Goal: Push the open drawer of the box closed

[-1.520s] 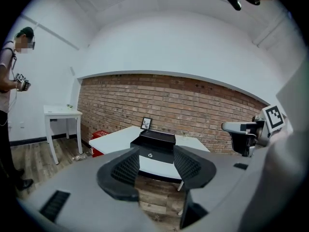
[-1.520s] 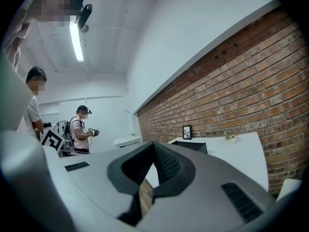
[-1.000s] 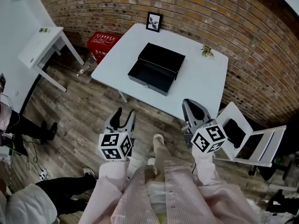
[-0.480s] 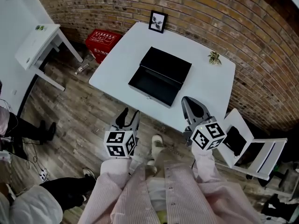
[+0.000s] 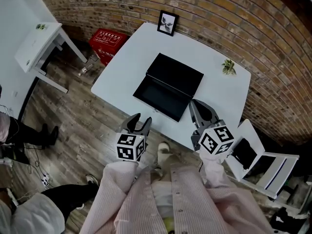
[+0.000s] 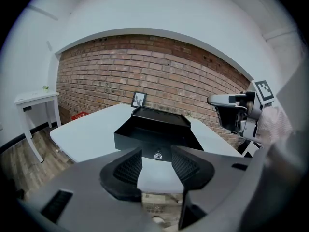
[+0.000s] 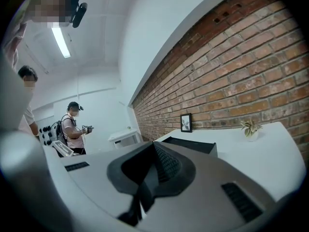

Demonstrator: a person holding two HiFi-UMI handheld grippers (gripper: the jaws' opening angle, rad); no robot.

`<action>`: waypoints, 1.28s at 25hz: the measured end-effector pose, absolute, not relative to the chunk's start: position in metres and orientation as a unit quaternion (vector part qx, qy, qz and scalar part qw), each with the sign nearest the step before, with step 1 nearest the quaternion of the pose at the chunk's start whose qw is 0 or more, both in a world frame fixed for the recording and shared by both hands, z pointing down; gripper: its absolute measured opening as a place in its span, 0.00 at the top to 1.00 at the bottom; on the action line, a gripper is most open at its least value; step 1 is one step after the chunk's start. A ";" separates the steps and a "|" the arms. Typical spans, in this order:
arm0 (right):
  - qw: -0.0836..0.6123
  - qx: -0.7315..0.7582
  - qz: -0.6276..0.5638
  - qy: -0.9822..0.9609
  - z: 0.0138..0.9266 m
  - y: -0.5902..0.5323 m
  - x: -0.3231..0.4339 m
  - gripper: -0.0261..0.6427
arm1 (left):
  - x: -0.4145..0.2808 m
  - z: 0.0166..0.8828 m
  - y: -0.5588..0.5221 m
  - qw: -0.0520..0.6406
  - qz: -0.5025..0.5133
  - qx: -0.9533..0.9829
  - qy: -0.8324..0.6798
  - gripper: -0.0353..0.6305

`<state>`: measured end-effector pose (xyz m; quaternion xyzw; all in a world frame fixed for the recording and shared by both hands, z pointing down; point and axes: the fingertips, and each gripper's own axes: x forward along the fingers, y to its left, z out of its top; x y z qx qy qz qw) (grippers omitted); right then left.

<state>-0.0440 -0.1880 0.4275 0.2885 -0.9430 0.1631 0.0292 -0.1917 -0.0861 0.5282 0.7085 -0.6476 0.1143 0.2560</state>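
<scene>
A black box point(image 5: 175, 74) sits on the white table point(image 5: 131, 57), its drawer point(image 5: 158, 95) pulled out toward me. In the left gripper view the drawer front point(image 6: 145, 140) with its small metal knob point(image 6: 158, 155) lies straight ahead, just beyond the jaws. My left gripper point(image 5: 140, 122) point(image 6: 157, 159) hovers off the table's near edge, its jaws closing with nothing between them. My right gripper point(image 5: 197, 106) point(image 7: 154, 149) is shut and empty, over the table edge just right of the drawer's front corner.
A framed picture point(image 5: 168, 22) and a small plant point(image 5: 228, 66) stand at the table's far side. A red crate point(image 5: 106, 40) and a white side table point(image 5: 39, 40) are to the left, a white chair point(image 5: 258, 160) to the right. A person point(image 7: 75, 127) stands further off.
I have come closer to the table and both grippers have moved forward toward the open drawer. The left jaws have narrowed a little.
</scene>
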 end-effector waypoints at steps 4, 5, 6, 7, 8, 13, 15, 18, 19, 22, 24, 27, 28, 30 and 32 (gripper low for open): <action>0.032 0.277 0.169 -0.945 0.434 -0.197 -0.054 0.96 | -0.187 0.543 -0.097 0.270 0.127 0.718 -0.628 0.68; 0.033 0.276 0.170 -0.946 0.435 -0.199 -0.055 0.96 | -0.186 0.547 -0.099 0.272 0.132 0.719 -0.625 0.68; 0.033 0.274 0.171 -0.946 0.436 -0.201 -0.056 0.96 | -0.186 0.550 -0.102 0.273 0.135 0.720 -0.623 0.68; 0.033 0.273 0.172 -0.946 0.437 -0.204 -0.057 0.96 | -0.185 0.552 -0.105 0.275 0.138 0.721 -0.621 0.68; 0.034 0.272 0.173 -0.946 0.437 -0.206 -0.057 0.96 | -0.184 0.555 -0.107 0.277 0.140 0.722 -0.619 0.68; 0.035 0.272 0.177 -0.945 0.441 -0.213 -0.056 0.96 | -0.180 0.574 -0.113 0.290 0.160 0.725 -0.603 0.69; 0.037 0.274 0.180 -0.944 0.442 -0.214 -0.055 0.96 | -0.178 0.580 -0.115 0.297 0.167 0.725 -0.598 0.69; 0.039 0.277 0.185 -0.942 0.444 -0.215 -0.054 0.96 | -0.177 0.585 -0.118 0.302 0.176 0.727 -0.591 0.71; 0.040 0.279 0.186 -0.941 0.444 -0.215 -0.054 0.96 | -0.176 0.586 -0.120 0.302 0.181 0.728 -0.589 0.71; 0.043 0.284 0.191 -0.939 0.448 -0.215 -0.053 0.96 | -0.173 0.591 -0.123 0.305 0.193 0.729 -0.582 0.76; 0.042 0.288 0.195 -0.937 0.450 -0.215 -0.054 0.96 | -0.174 0.594 -0.124 0.307 0.194 0.729 -0.580 0.79; 0.040 0.292 0.203 -0.934 0.452 -0.217 -0.054 0.96 | -0.174 0.595 -0.126 0.307 0.197 0.734 -0.573 0.81; 0.040 0.295 0.204 -0.933 0.453 -0.218 -0.054 0.96 | -0.172 0.596 -0.127 0.306 0.199 0.737 -0.569 0.81; 0.041 0.299 0.206 -0.931 0.455 -0.218 -0.053 0.96 | -0.170 0.596 -0.129 0.306 0.201 0.740 -0.563 0.84; 0.042 0.302 0.208 -0.929 0.457 -0.218 -0.054 0.96 | -0.170 0.597 -0.129 0.308 0.202 0.740 -0.562 0.84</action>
